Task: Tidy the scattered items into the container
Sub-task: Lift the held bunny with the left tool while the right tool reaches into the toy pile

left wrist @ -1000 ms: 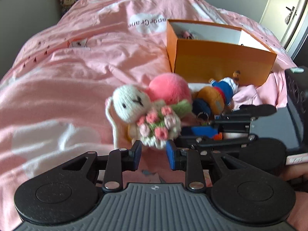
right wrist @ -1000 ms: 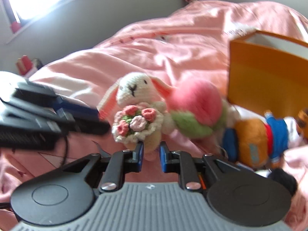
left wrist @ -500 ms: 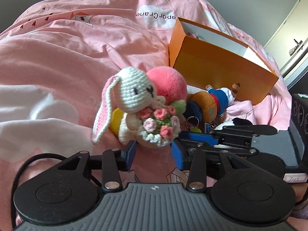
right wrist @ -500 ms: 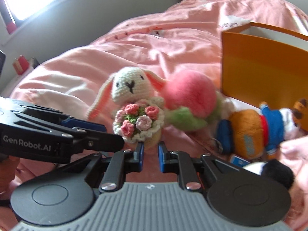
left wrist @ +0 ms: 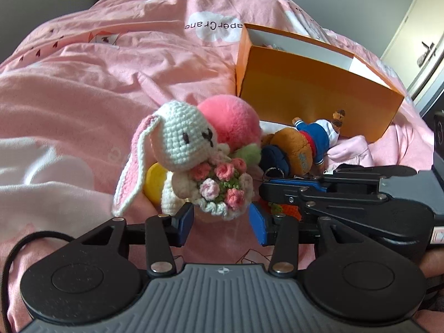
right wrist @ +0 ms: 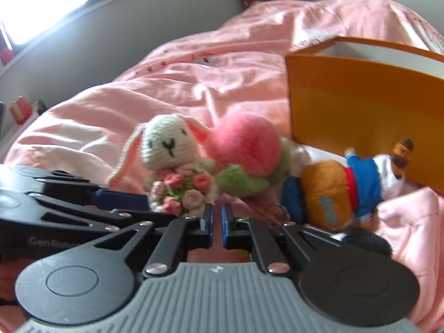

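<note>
A white crochet bunny (left wrist: pixel 183 141) (right wrist: pixel 166 144) with a flower bouquet sits on the pink duvet. It leans on a pink plush ball (left wrist: pixel 230 116) (right wrist: pixel 244 141). My left gripper (left wrist: pixel 222 223) (right wrist: pixel 144 205) is just in front of it, its jaws opening. The bouquet's lower edge lies between the tips, and the pads do not press on it. My right gripper (right wrist: pixel 217 222) (left wrist: pixel 265 191) is shut with nothing seen in it, to the bunny's right. A bear doll in a blue jacket (left wrist: pixel 299 144) (right wrist: pixel 333 188) lies before the open orange box (left wrist: pixel 313 94) (right wrist: pixel 360 97).
A yellow item (left wrist: pixel 154 183) peeks out behind the bunny. An orange and green toy (left wrist: pixel 288 211) lies under the right gripper. A black fluffy thing (right wrist: pixel 366 241) and a pink cloth (left wrist: pixel 352 149) lie near the bear. A door (left wrist: pixel 416 41) is at far right.
My left gripper's jaws have spread wider and it has come lower and closer to the bunny. My right gripper's jaws have closed, and its view has shifted to the bunny's right.
</note>
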